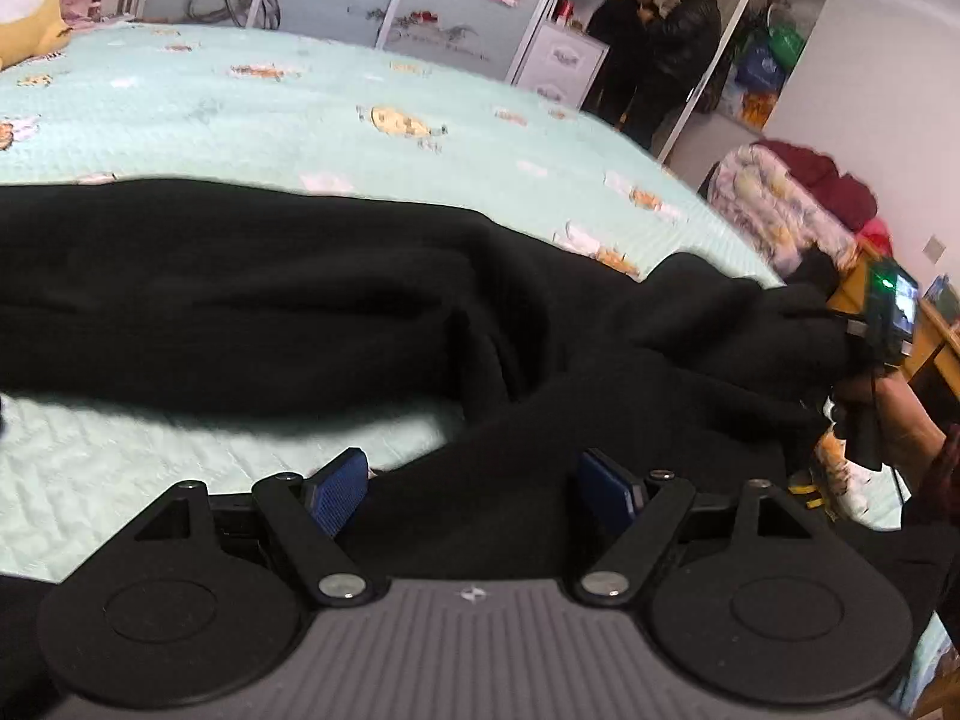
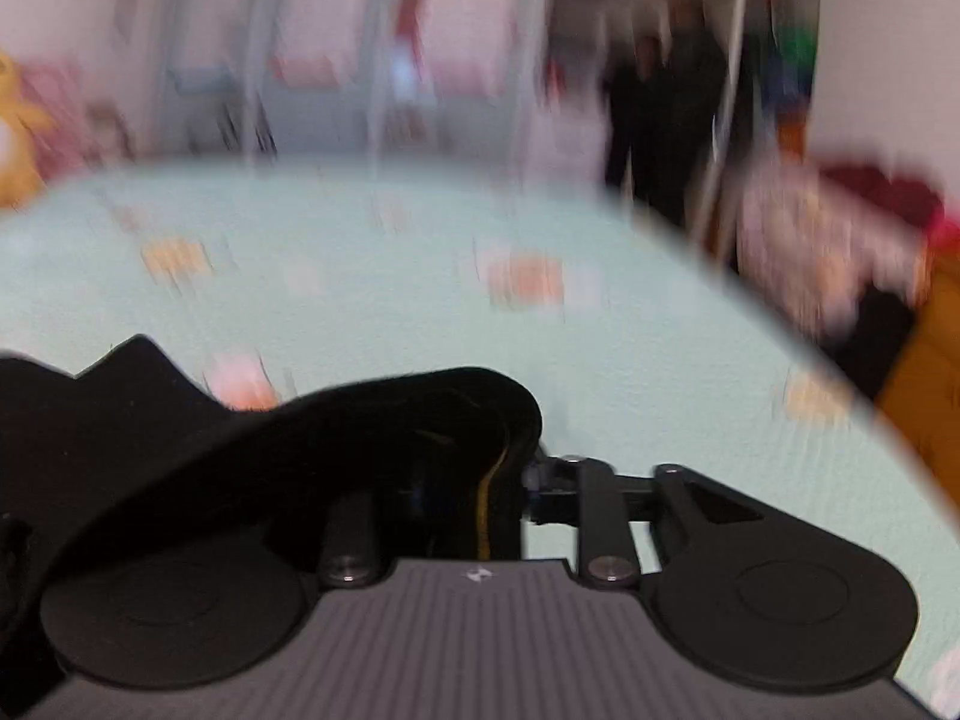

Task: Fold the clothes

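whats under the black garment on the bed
The black garment lies across the mint quilted bedspread, which shows beyond it and in a strip on its near side. Anything else beneath is covered. Its right end is lifted by the right tool.

Your left gripper (image 1: 471, 489) stood with its blue pads (image 1: 339, 489) spread wide apart. Your right gripper (image 2: 474, 480) was closed tight, pinching black cloth (image 2: 360, 420), and your right hand (image 1: 900, 414) held it far right.
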Available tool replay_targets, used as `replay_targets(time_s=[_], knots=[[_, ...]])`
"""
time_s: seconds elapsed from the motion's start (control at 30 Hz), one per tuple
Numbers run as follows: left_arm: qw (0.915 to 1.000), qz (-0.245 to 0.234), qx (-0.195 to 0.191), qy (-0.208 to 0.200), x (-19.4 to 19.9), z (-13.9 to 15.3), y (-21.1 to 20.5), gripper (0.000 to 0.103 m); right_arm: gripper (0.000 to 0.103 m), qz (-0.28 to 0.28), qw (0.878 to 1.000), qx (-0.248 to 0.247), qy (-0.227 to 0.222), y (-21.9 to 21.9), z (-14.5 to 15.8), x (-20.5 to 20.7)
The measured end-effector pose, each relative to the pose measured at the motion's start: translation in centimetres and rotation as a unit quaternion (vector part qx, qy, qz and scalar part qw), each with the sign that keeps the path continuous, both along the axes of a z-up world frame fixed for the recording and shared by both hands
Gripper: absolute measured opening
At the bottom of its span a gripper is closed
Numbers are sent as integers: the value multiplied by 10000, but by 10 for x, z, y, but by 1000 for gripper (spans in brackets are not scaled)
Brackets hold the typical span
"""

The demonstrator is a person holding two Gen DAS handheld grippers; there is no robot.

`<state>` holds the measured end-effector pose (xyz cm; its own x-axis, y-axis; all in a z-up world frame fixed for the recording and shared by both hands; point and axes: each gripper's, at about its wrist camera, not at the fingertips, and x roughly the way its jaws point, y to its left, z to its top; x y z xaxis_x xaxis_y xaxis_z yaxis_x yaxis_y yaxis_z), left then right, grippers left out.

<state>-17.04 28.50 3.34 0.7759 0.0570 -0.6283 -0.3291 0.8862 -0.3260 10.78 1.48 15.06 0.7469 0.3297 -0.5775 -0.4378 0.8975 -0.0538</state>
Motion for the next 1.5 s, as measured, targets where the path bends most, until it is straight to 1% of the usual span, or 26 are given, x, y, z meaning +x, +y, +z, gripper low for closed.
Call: replay_targets(time_s=[0.03,0.1,0.13,0.17,0.2,0.23,0.3,0.33,0.37,0.4,0.57,0.7,0.77,0.83,0.9,0.93,0.97,1.0,1.03,1.07,1.1,1.17,1.2,1.3,1.37,1.5], knots=[[10000,-11,29,29,2,-1,-3,79,33,-164,9988,207,405,-3,-10,5],[9994,-140,306,-39,-2,6,-13,79,39,-424,9918,1030,624,-25,-17,-9],[9982,-216,561,-82,-5,13,-21,79,45,-526,9837,1578,679,-41,-19,-19],[9957,-333,850,-146,-7,20,-32,79,58,-633,9712,2165,765,-59,-21,-28],[9921,-505,1128,-233,-9,28,-45,79,61,-743,9548,2758,826,-78,-24,-37],[9875,-721,1361,-327,-7,36,-60,80,61,-850,9352,3331,851,-98,-32,-45],[9757,-1312,1673,-535,4,53,-95,81,61,-996,8960,4242,855,-132,-53,-56],[9688,-1576,1815,-607,11,59,-112,81,59,-1021,8740,4671,872,-147,-65,-60],[9626,-1789,1935,-623,21,63,-131,81,51,-995,8612,4905,884,-154,-70,-61],[9573,-1955,2040,-615,32,65,-148,81,51,-954,8593,4949,874,-156,-69,-60],[9426,-2445,2227,-467,100,60,-221,81,52,-750,8491,5164,820,-165,-66,-55],[9294,-2446,2749,-286,140,40,-268,81,53,-586,8404,5332,777,-173,-63,-51],[9229,-2324,3062,-199,153,28,-281,81,54,-504,8358,5414,755,-176,-62,-49],[9123,-2103,3507,-201,161,20,-288,81,57,-422,8311,5496,733,-180,-60,-47],[8975,-1924,3968,-92,173,8,-288,80,58,-357,8306,5513,699,-184,-57,-49],[8935,-1858,4088,-22,177,4,-285,59,58,-328,8310,5511,680,-187,-56,-50],[9023,-1857,3891,39,179,7,-274,43,58,-276,8314,5510,660,-189,-54,-52],[9181,-1860,3500,19,177,16,-259,41,58,-181,8319,5508,646,-190,-51,-54],[9309,-1809,3174,-29,176,26,-243,36,57,-58,8344,5473,649,-189,-48,-56],[9425,-1756,2843,-76,175,37,-227,24,48,67,8406,5376,653,-187,-45,-58],[9507,-1698,2591,-131,174,47,-213,21,32,190,8485,5248,648,-184,-42,-61],[9606,-1630,2234,-274,169,65,-191,15,18,509,8619,4989,750,-173,-38,-65],[9640,-1665,2045,-331,167,70,-184,14,18,682,8681,4848,824,-166,-36,-68],[9685,-1820,1626,-500,164,82,-171,13,18,1041,8872,4387,980,-145,-31,-76],[9718,-1873,1299,-597,164,89,-164,13,18,1214,8834,4409,1018,-139,-28,-80],[9754,-1952,574,-850,170,100,-153,12,19,1439,8620,4719,1166,-138,-22,-80]])
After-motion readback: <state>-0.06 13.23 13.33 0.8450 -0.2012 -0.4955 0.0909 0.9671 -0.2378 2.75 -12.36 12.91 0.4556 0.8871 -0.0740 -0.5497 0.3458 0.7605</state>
